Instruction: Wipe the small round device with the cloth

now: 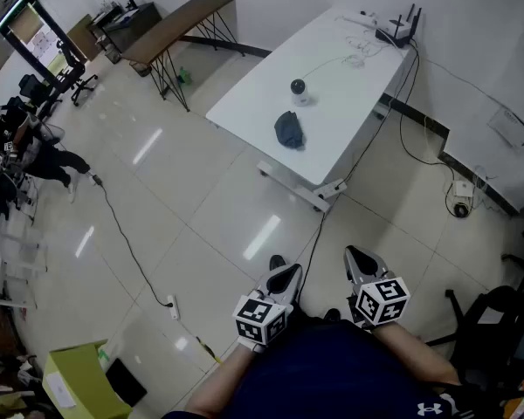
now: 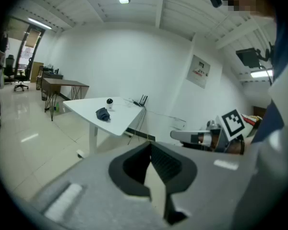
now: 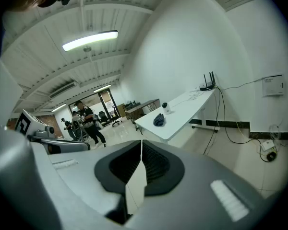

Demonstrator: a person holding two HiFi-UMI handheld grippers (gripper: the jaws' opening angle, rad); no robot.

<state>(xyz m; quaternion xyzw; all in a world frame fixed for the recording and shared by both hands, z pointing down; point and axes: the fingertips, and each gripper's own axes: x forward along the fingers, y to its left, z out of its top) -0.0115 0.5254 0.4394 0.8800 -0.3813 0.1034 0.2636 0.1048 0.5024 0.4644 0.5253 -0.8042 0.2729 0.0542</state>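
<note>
left claw (image 1: pixel 284 279) and right claw (image 1: pixel 361 265), both closed and empty, hang well apart from the worktop (image 1: pixel 341 103), where the cloth (image 1: pixel 289 130) lies near the small round device (image 1: pixel 298 86).

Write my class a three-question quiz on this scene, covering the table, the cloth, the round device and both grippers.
1. True or false: the cloth lies on the white table, apart from the small round device.
2. Choose one: the left gripper and right gripper are A) both shut and empty, B) both open, C) holding the cloth.
3. Fill in: the router stands at the table's ___ end from the person.
Key: 1 true; 2 A; 3 far.
</note>
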